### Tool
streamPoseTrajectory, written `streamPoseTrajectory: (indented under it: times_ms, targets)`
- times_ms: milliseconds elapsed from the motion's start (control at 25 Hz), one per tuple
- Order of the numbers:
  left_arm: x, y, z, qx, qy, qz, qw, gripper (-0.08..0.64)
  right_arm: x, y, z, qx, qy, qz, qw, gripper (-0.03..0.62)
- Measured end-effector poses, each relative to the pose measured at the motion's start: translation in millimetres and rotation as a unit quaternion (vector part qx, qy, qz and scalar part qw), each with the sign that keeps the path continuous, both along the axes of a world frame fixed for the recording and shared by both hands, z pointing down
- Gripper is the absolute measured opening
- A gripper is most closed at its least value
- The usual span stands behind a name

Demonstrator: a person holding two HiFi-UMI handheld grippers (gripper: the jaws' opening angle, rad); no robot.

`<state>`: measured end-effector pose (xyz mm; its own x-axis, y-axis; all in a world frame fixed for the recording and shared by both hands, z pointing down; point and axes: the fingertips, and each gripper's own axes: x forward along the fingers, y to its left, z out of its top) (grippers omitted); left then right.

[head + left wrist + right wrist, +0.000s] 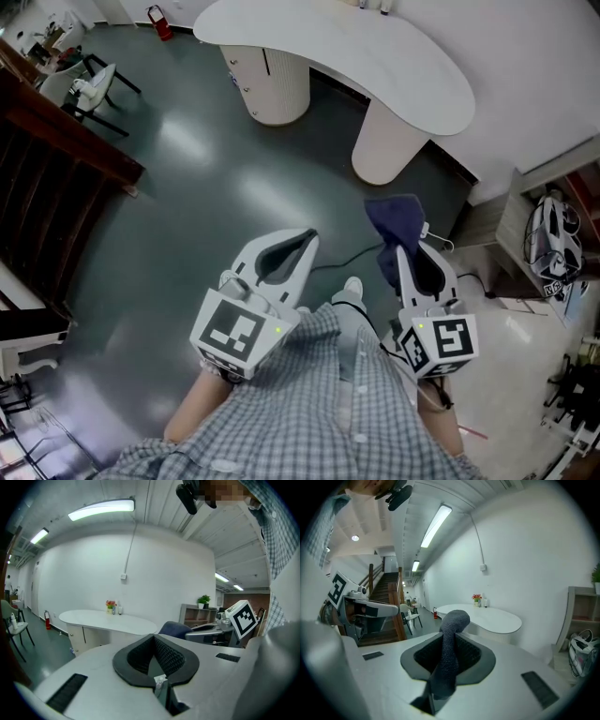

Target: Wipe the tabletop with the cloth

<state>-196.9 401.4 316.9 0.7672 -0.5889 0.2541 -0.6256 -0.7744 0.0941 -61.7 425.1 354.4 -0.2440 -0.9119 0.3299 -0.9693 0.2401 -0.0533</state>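
Right gripper (405,267) is clamped shut on the cloth (392,217), a dark blue piece pinched in the seam of its jaws. The free end bunches up past the tips and droops a little to the left. Held that way, the cloth hangs clear of the floor (178,197) and leads the hand, so I'd judge it is being carried ready to be pressed flat.

Over on the left, the left gripper (302,246) has its jaws closed together with nothing between them. It rides level with the other one, just in front of the person's checked shirt (328,403), and looks like the idle hand for now.

Both grippers point toward the counter (375,56), a white, kidney-shaped top on two rounded pedestals, which stands well apart from them across a stretch of dark floor. So the cloth is in the air, in the right gripper, and not yet on the surface. No wiping has begun, by the look of it, and the person needs to get nearer before the cloth can reach.

A small cluster of flowers and bottles (112,605) stands at the far edge of the counter against the wall. I'd expect the wiping to have to work around that corner, while the broad near part lies bare.
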Motion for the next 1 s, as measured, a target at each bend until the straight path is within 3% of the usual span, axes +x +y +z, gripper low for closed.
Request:
streamPoseTrajectory:
  times_ms: [360, 680, 1000]
  targets:
    - [42.8, -36.3, -4.2, -0.013, -0.008, -0.056, 0.9983, 0.006, 57.4, -43.9, -9.6, 0.009, 0.011, -0.031, 0.999, 0.063]
    - [79.4, -54.9, -17.8, 0.005, 0.000, -0.103, 0.9946, 0.006, 116.1, -80.1, -21.5, 0.023, 0.013, -0.047, 0.999, 0.063]
    - [89.5, -62.5, -20.3, 0.013, -0.011, -0.159, 0.9871, 0.006, 139.1, -110.1, -20.2, 0.035, 0.007, -0.083, 0.996, 0.063]
